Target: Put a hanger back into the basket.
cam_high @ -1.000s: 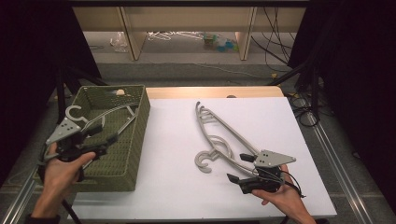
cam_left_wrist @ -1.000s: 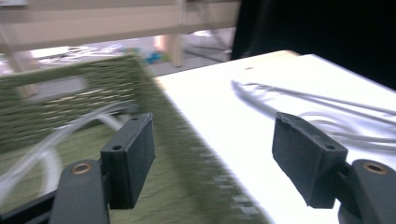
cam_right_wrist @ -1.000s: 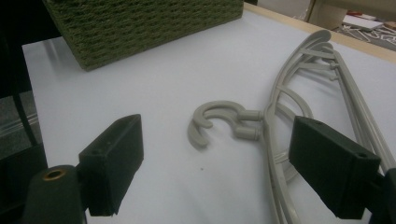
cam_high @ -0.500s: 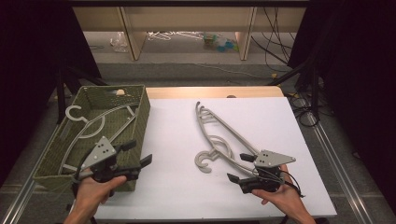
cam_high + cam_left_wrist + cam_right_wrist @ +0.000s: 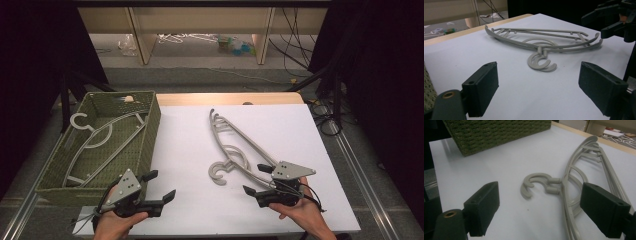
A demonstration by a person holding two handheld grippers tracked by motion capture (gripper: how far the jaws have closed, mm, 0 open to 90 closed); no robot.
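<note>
A grey hanger lies inside the green woven basket at the table's left. Two more grey hangers lie stacked on the white table top, hooks toward the front. My left gripper hovers low by the basket's front right corner. Its jaws have just been opening and nothing is between them. In the left gripper view the stacked hangers lie ahead of the left gripper. My right gripper is open just right of the hooks, with nothing in the right gripper.
The white sheet covers a wooden table with bare room between the basket and the hangers. Dark floor, cables and shelving lie beyond the far edge. In the right gripper view the basket wall stands at the upper left.
My left gripper has come away from over the basket, moving down and to the right to the table's front, and its jaws stand wider. The right gripper has stayed put.
</note>
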